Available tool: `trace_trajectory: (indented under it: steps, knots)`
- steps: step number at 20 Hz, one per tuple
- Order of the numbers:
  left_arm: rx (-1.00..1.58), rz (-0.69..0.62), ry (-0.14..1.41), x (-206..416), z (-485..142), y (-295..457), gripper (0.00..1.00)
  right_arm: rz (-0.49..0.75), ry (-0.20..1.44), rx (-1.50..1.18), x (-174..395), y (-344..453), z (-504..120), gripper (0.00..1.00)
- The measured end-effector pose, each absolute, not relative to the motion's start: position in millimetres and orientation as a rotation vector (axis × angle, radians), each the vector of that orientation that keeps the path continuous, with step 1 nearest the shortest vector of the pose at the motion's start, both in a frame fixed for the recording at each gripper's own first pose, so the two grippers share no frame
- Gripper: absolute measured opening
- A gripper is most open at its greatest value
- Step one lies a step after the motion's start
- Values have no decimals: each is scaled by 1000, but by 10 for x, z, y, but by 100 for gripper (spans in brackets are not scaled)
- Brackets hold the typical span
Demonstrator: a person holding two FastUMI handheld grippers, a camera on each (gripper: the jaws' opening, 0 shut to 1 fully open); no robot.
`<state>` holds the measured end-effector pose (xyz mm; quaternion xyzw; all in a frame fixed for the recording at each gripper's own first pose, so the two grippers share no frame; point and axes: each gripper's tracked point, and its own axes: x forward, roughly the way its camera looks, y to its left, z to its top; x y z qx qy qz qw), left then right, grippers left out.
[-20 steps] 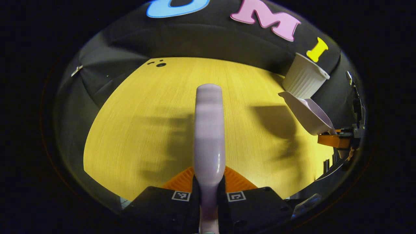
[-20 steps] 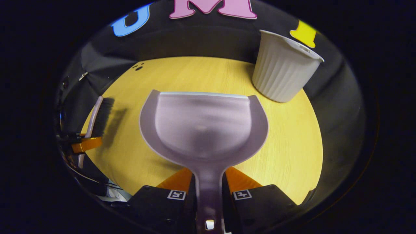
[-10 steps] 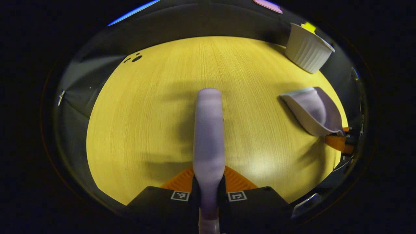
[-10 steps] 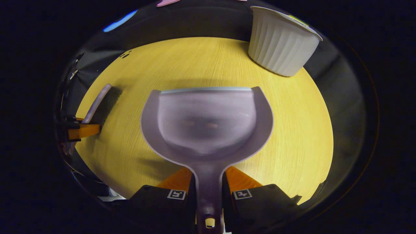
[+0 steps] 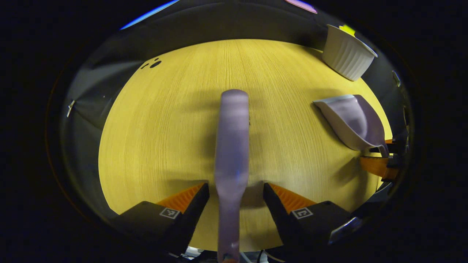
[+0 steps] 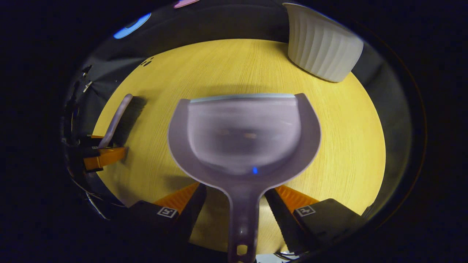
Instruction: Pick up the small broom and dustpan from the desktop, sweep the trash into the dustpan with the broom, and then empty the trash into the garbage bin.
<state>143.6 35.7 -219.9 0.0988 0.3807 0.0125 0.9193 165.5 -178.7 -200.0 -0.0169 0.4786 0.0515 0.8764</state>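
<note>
The pale lilac broom (image 5: 232,138) lies lengthwise on the yellow table (image 5: 161,131). My left gripper (image 5: 236,188) is open, its fingers apart on either side of the broom handle without touching it. The lilac dustpan (image 6: 243,135) rests flat on the table (image 6: 347,138), and my right gripper (image 6: 236,190) is open around its handle, fingers clear of it. In the left gripper view the dustpan (image 5: 351,120) and right gripper (image 5: 376,162) sit at the right edge. The right gripper view has the broom (image 6: 117,118) and left gripper (image 6: 104,157) at the left.
A white ribbed garbage bin (image 6: 321,44) stands at the table's far right corner, also visible as the bin (image 5: 347,53) in the left gripper view. Small dark holes (image 5: 153,65) mark the far left of the tabletop. Black cloth walls surround the table.
Both grippers have opened and let go: the broom and the dustpan now lie free on the table between spread fingers. A second ago both views were tilted higher.
</note>
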Motion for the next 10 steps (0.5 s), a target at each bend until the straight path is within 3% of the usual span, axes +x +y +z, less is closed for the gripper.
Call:
trace_trajectory:
  steps: [6,10]
  knots:
    - [118,-16,492,1000,-1533,183,96,32,850,27,1580,-1862,-1478,99]
    - [20,-51,258,677,-988,142,96,-9,652,-37,1504,-1981,-791,99]
